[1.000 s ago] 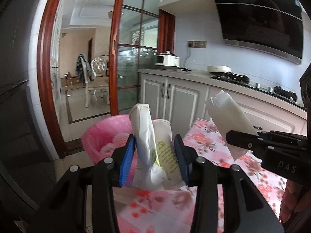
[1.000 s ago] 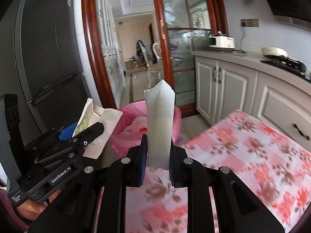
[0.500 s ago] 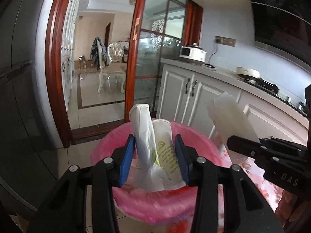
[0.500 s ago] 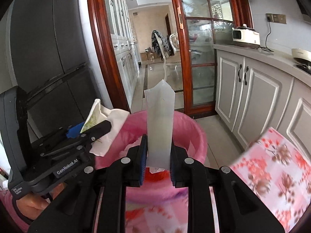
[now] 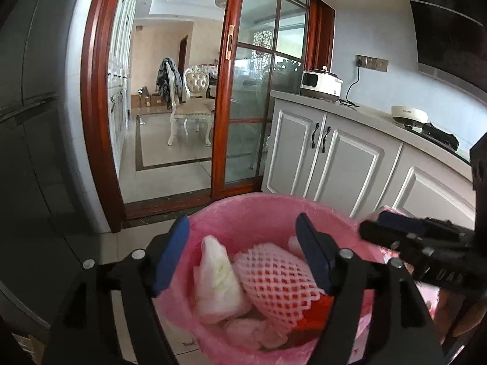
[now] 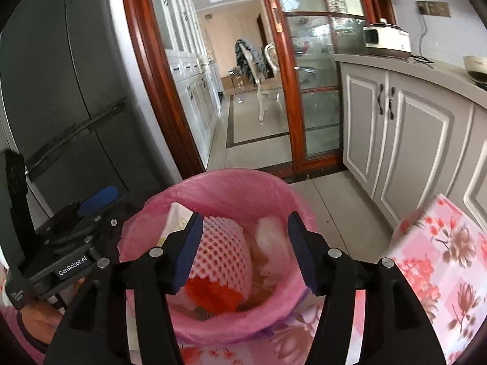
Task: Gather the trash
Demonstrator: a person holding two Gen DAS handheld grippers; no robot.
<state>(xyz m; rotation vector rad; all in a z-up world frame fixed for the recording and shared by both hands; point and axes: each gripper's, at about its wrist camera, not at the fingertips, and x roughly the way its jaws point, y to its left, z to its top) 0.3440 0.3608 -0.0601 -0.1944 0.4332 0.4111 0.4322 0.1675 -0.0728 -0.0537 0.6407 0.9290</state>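
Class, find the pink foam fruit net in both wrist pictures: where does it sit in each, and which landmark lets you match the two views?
Left wrist: foam fruit net low centre, inside the pink-lined bin.
Right wrist: net low centre-left, in the same bin.
Shared landmark: white rice cooker on the counter.

Home kitchen: white cabinets (image 5: 319, 158) under worktop (image 5: 365, 115) w/ rice cooker (image 5: 321, 82), hob (image 5: 438, 132), range hood (image 5: 450, 30), dark fridge (image 6: 67, 91). Wood-framed glass sliding door (image 5: 243, 91) thru to dining rm w/ upholstered chair (image 5: 191, 103).
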